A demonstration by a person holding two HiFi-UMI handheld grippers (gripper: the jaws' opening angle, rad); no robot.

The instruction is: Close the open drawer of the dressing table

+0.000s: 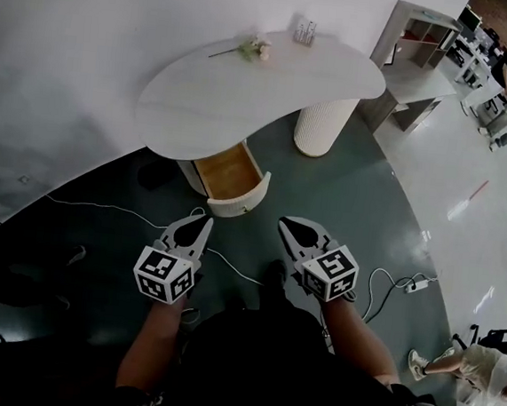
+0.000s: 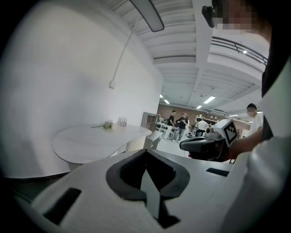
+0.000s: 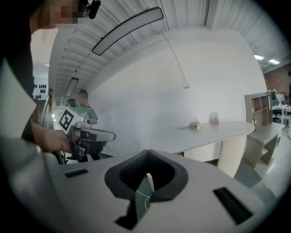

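Under the dressing table (image 1: 246,99) top, the drawer (image 1: 238,207) is pulled out, with its wooden inside showing and its curved front facing the person. Left gripper (image 1: 202,223) and right gripper (image 1: 286,223) are near the drawer front, one each side, neither touching. Both jaw pairs closed, nothing between them. Flower sprig (image 1: 253,49) lies on the tabletop's far edge.
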